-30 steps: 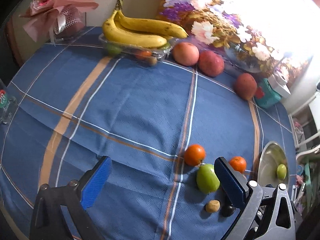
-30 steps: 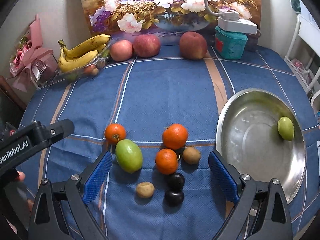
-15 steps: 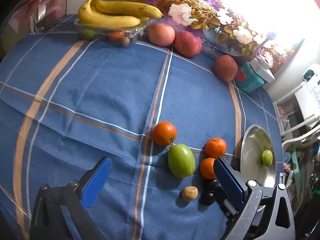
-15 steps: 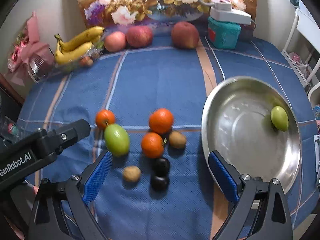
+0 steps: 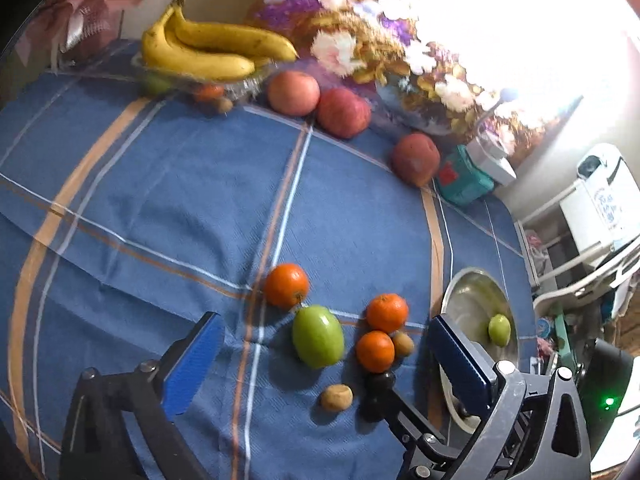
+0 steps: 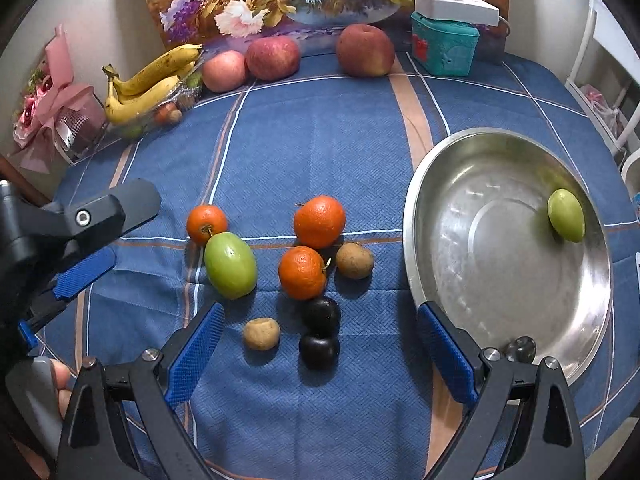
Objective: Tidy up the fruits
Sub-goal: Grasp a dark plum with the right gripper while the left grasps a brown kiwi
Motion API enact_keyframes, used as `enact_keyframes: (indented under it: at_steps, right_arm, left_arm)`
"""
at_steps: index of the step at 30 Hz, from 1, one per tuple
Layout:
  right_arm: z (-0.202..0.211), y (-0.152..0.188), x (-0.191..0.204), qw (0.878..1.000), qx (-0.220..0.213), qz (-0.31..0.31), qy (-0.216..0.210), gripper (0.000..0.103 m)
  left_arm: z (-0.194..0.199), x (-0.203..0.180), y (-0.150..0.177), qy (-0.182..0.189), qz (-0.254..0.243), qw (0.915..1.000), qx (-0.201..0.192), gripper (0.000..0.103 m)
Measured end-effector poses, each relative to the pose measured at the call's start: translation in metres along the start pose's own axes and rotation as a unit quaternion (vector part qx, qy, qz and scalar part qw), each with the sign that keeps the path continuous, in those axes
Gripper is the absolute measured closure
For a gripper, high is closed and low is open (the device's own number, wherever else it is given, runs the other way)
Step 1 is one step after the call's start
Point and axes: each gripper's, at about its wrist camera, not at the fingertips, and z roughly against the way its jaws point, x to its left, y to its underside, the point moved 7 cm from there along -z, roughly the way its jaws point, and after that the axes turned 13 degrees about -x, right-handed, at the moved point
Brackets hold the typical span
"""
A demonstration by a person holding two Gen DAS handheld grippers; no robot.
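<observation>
A cluster of small fruit lies on the blue cloth: a large green fruit [image 6: 230, 265] [image 5: 318, 336], three oranges [image 6: 319, 221], two brown fruits [image 6: 354, 260], and two dark plums [image 6: 320, 315]. A steel bowl [image 6: 460, 200] [image 5: 464, 300] on the right holds one small green fruit [image 6: 566, 215]. My right gripper [image 6: 318, 354] is open and empty, hovering just in front of the plums. My left gripper [image 5: 324, 356] is open and empty, above the green fruit and oranges; it also shows at the left of the right wrist view [image 6: 86, 270].
Along the back wall stand a clear tray with bananas [image 6: 150, 80], three apples [image 6: 364, 56], a teal box [image 6: 444, 50] with a white power strip, and a flower painting. A pink bouquet [image 6: 52, 108] sits at the far left.
Both grippers have shifted closer to the fruit cluster. The left wrist view has swung right, so the green fruit and oranges now sit between its fingers. No fruit has moved.
</observation>
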Motion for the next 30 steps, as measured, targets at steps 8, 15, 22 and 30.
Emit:
enact_keyframes:
  at_steps: [8, 15, 22, 30]
  right_arm:
    - [0.002, -0.002, -0.008, 1.000, -0.003, -0.008, 0.013, 0.006]
    - [0.004, -0.005, -0.011, 1.000, -0.002, -0.017, 0.010, 0.021]
    - [-0.004, 0.004, -0.012, 1.000, 0.021, -0.016, 0.014, 0.022]
    - [-0.024, 0.025, -0.012, 0.998, 0.066, -0.007, 0.017, 0.027]
  left_arm:
    - [-0.007, 0.011, 0.013, -0.035, -0.001, 0.9988, 0.034, 0.001]
    - [-0.008, 0.004, 0.018, -0.065, -0.052, 0.9959, 0.035, 0.003]
    - [-0.023, 0.008, 0.040, -0.079, -0.046, 0.9922, 0.085, 0.011]
    - [-0.037, -0.001, 0.066, -0.042, -0.005, 0.9891, 0.141, 0.024]
